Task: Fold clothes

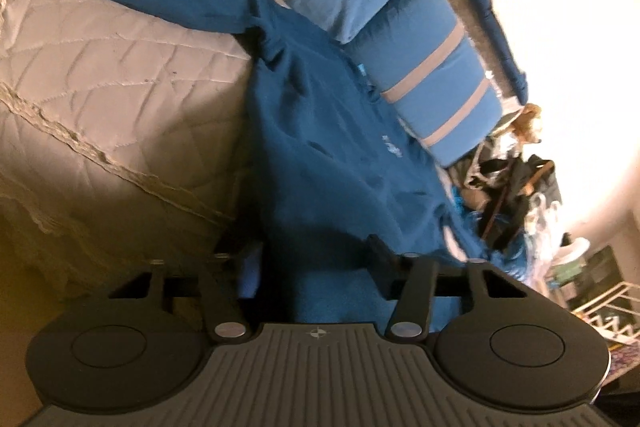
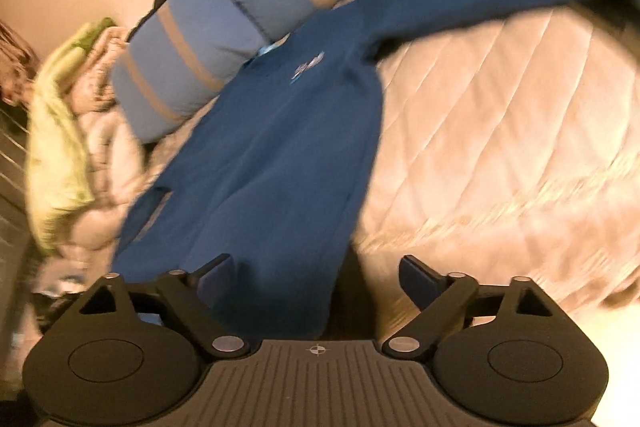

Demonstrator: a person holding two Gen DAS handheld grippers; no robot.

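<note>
Blue sweatshirt [image 2: 280,147] lies spread on quilt [image 2: 500,115], hem between parted fingers [image 2: 218,281].

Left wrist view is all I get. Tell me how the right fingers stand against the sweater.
Observer: The right gripper is open, with one finger over the sweater and the other off its edge, over the quilt.
Operator: Report anything past the pillows on that side.
Observer: A green cloth lies crumpled beyond the end of the pillows.
Operator: Say whether it touches the sweater.
Observer: It lies apart from it; pale bedding shows between them.
</note>
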